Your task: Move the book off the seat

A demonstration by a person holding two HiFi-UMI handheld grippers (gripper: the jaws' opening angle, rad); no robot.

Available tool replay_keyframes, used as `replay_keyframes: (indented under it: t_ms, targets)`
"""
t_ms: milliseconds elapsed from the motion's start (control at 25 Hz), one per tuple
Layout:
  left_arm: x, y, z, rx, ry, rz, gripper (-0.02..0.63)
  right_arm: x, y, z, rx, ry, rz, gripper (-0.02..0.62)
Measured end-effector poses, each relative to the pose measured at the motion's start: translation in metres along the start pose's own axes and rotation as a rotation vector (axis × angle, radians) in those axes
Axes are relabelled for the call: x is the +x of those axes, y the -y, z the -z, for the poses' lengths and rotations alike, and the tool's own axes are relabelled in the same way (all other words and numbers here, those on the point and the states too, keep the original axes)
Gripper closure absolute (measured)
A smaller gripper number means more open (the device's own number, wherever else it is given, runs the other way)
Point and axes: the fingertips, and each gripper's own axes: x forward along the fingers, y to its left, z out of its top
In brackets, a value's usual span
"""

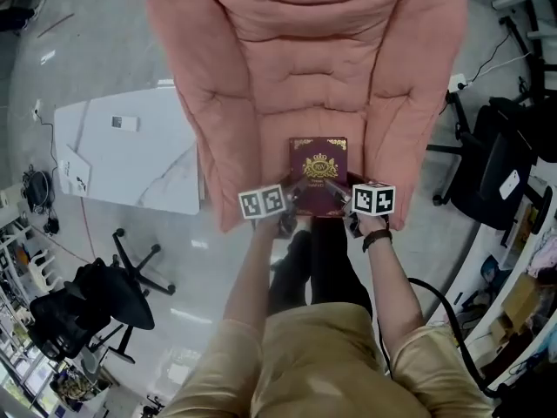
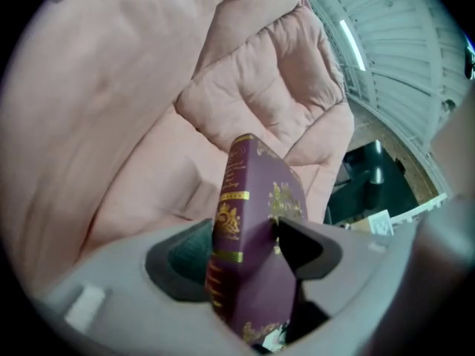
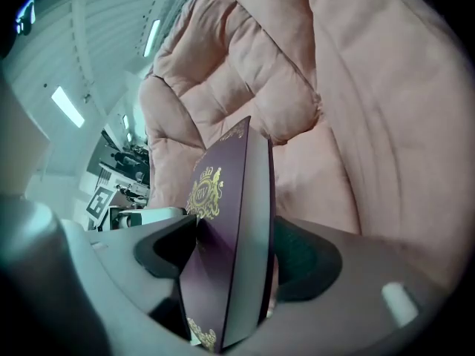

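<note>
**Item:** the burgundy hardcover book with gold crest (image 1: 318, 174) sits cover-up over the front part of the seat of the pink quilted fabric armchair (image 1: 261, 85). It is held at its two near corners. The head view does not show whether its underside is clear of the cushion.

**Grip:** the left gripper (image 1: 294, 200) has its fingers (image 2: 185, 262) closed on the spine-side corner, with the dark pads pressing on both boards. The right gripper (image 1: 344, 198) has its fingers (image 3: 306, 262) closed on the page-edge corner in the same way. Both grips are shallow and near the edge closest to the person, so the far end of the book overhangs without support.

**Step in hand (judged):** carrying the book clear of the seat.

**Recommendations:**
- Keep the two hands level and moving as one. Any difference between them would twist the book between the pads.
- Keep the clamping pressure steady. The page-edge side looks the likelier to slip or flex.
- Make sure the far edge is above the cushion and the padded arms before drawing the book back, so that it does not drag on the fabric.
- The white marble-patterned bench (image 1: 148, 177), just beside the armchair's arm on the person's left, appears the nearest flat surface. Set the book on a bare part of it, away from the small item lying there.
</note>
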Motion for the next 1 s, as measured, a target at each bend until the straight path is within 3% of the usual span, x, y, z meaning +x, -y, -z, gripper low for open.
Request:
replay_keyframes:
  t_ms: [480,680,1000]
  targets:
    - [-0.128,0.103,0.005,0.146,0.102,0.051,0.330,-0.099,-0.125,0.007,-0.098,0.143,-0.059,0.272]
    - [-0.186,0.138,0.027,0.193,0.145,0.083,0.332,-0.143,-0.176,0.028,-0.153,0.179,-0.079,0.273]
    - [-0.255,0.189,0.038,0.288,0.262,0.140,0.334,-0.198,-0.244,0.036,-0.298,0.270,-0.085,0.278]
